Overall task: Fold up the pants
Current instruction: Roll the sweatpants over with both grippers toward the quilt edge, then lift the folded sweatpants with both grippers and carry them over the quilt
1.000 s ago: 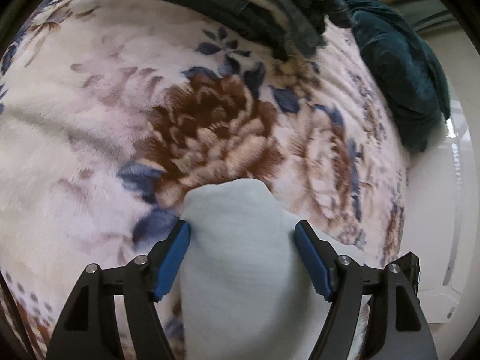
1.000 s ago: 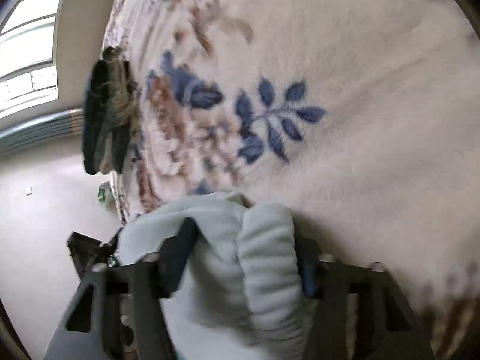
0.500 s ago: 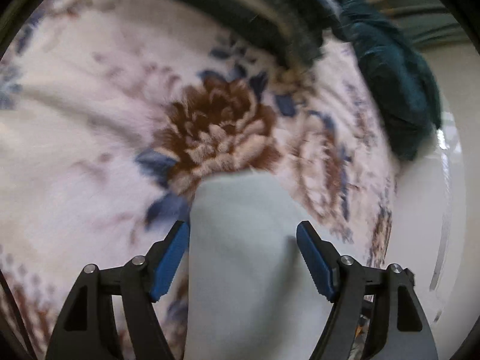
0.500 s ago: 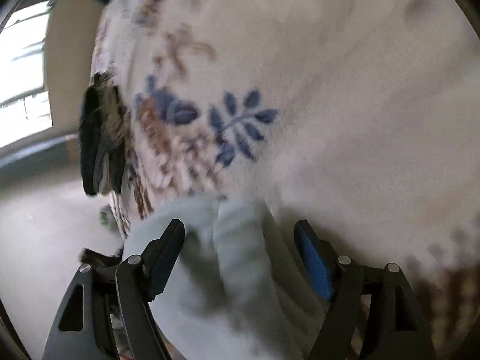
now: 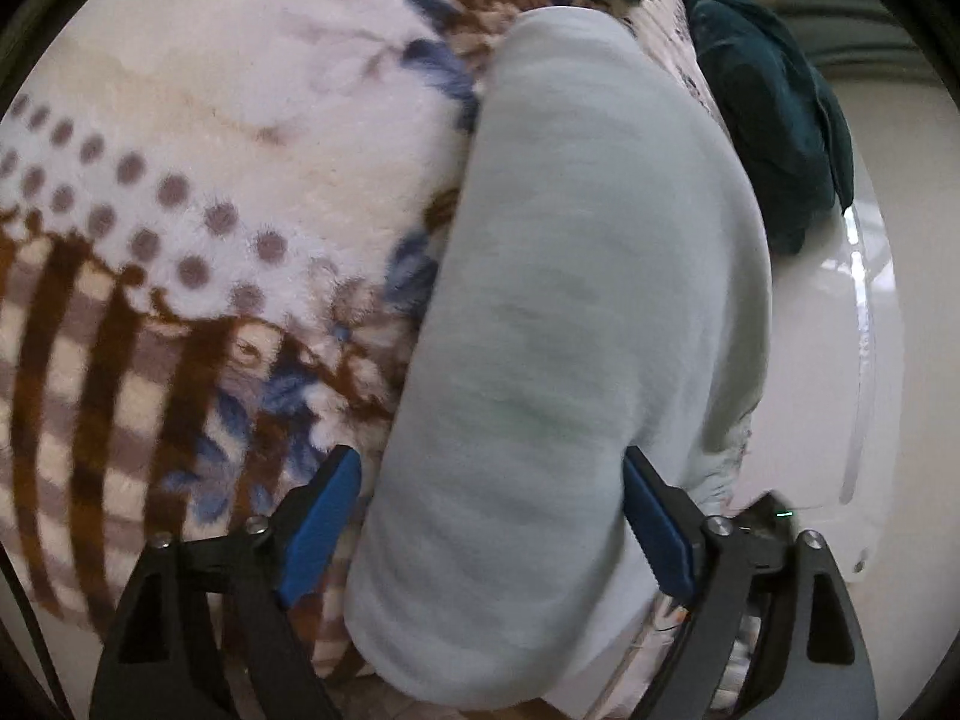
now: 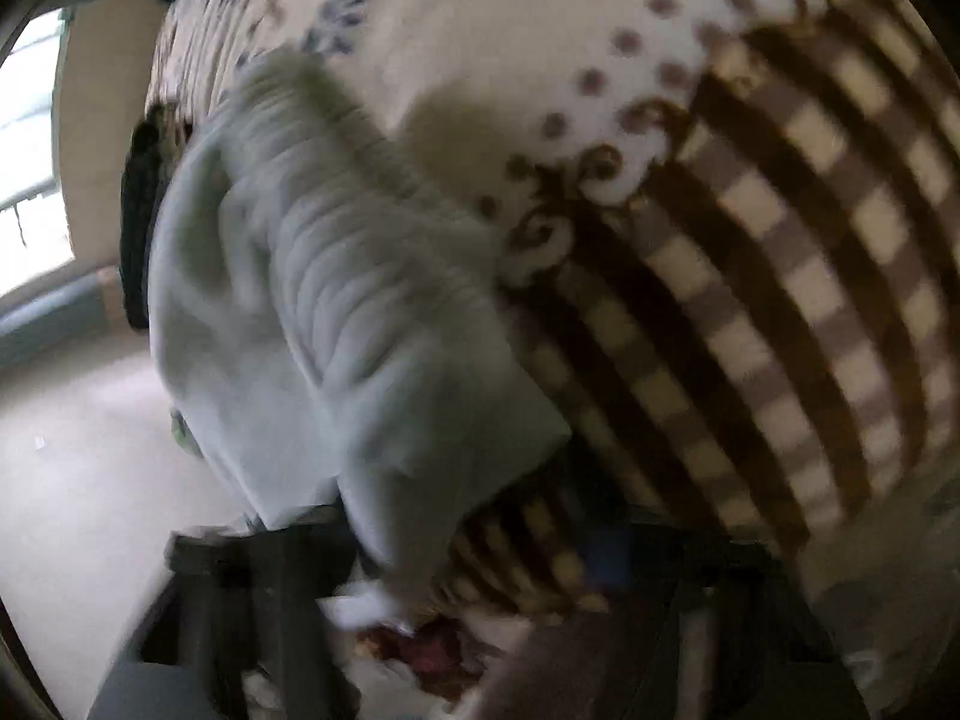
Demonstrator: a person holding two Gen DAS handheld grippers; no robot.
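The left gripper, black with blue finger pads, has its jaws spread wide. Between them lies a pale blue, soft fleece pair of pants, folded into a thick rounded bundle that runs forward from the jaws. The cloth fills the gap; the right-hand pad sits right at its edge, while the other pad appears just clear of it, so nothing is pinched.

The pants rest on a plush cream blanket patterned with brown and blue flowers, dots and brown checked stripes, which spreads out to the left of the jaws. Ahead and to the right of the jaws, beyond the far end of the bundle, lies a heap of dark teal fabric.

The right wrist view is heavily blurred. The right gripper shows only as dark shapes, and I cannot tell how far its jaws stand apart. The same pale blue pants, with a ribbed, gathered band, extend forward and leftward from it. The checked part of the blanket lies to the right, and a dark folded garment hangs off the blanket's edge beyond the pants.
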